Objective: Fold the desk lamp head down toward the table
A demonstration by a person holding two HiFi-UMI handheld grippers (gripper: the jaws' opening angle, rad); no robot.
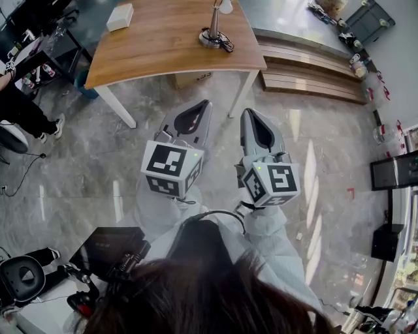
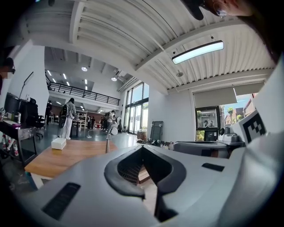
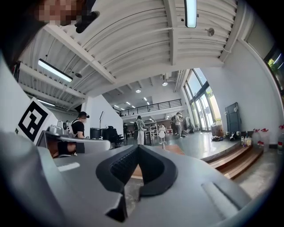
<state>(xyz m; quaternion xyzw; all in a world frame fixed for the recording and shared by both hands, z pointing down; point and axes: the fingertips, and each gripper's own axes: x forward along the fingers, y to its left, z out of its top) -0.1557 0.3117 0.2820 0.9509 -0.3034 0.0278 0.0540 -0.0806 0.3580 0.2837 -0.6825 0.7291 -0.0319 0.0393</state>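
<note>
The desk lamp [image 1: 214, 27] stands upright near the far edge of a wooden table [image 1: 163, 52], its white head [image 1: 225, 6] raised. In the left gripper view the lamp [image 2: 108, 138] rises ahead and to the left of the jaws. It shows small and far beyond the jaw tips in the right gripper view [image 3: 162, 134]. My left gripper [image 1: 204, 103] and right gripper [image 1: 249, 112] are held side by side, level, short of the table's near edge. Both are shut with nothing between the jaws, well apart from the lamp.
A white box [image 1: 120, 16] lies at the table's far left corner. Wooden steps [image 1: 307, 72] run to the right of the table. A person's legs [image 1: 26, 117] and a dark cart [image 1: 39, 45] are at the left. Several people stand far back in the hall.
</note>
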